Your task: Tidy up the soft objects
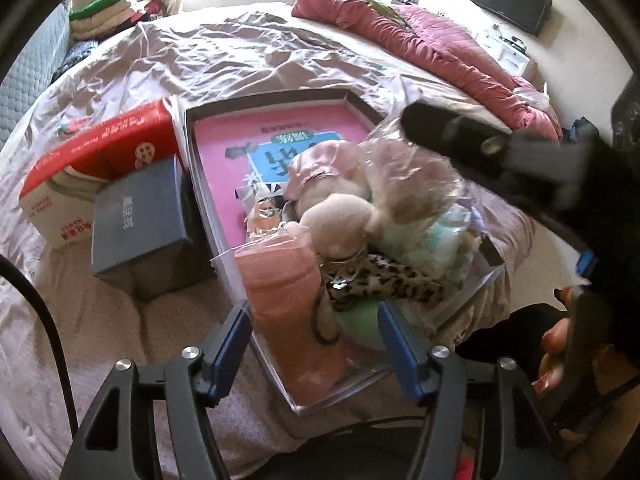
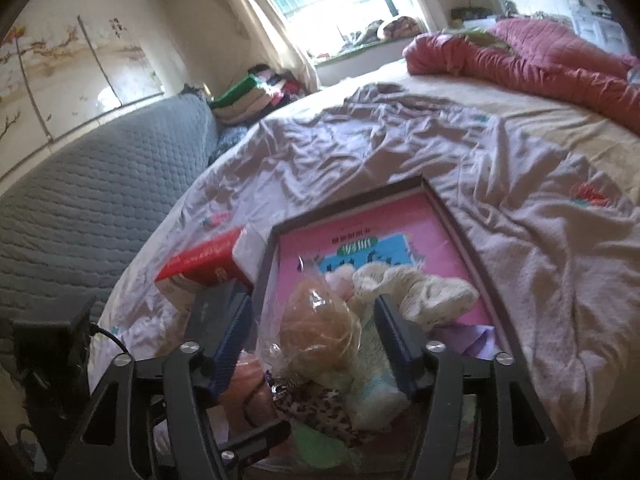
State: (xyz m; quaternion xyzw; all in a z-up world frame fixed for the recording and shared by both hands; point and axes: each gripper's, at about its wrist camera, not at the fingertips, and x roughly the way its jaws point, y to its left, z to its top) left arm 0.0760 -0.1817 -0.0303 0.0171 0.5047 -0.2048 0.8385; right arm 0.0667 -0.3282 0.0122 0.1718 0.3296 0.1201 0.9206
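A shallow grey box (image 1: pixel 280 98) with a pink book (image 1: pixel 224 148) in its bottom lies on the bed. Soft things are piled at its near end: a bagged orange cloth (image 1: pixel 280 280), a beige plush (image 1: pixel 340 224), a leopard-print item (image 1: pixel 392 284), a pale mint bundle (image 1: pixel 436 244) and a crinkled clear bag (image 1: pixel 404 160). My left gripper (image 1: pixel 316 344) is open and empty over the pile's near edge. My right gripper (image 2: pixel 316 336) is open just above a bagged tan plush (image 2: pixel 320 328); its black body also shows in the left wrist view (image 1: pixel 500 156). The box (image 2: pixel 360 196) holds a cream cloth (image 2: pixel 416 284).
A red and white carton (image 1: pixel 100 152) and a blue-grey box (image 1: pixel 140 220) stand left of the grey box. A crumpled red quilt (image 1: pixel 440 44) lies at the bed's far right. Folded clothes (image 1: pixel 108 12) are stacked far left. A grey quilted mattress (image 2: pixel 80 200) stands beside the bed.
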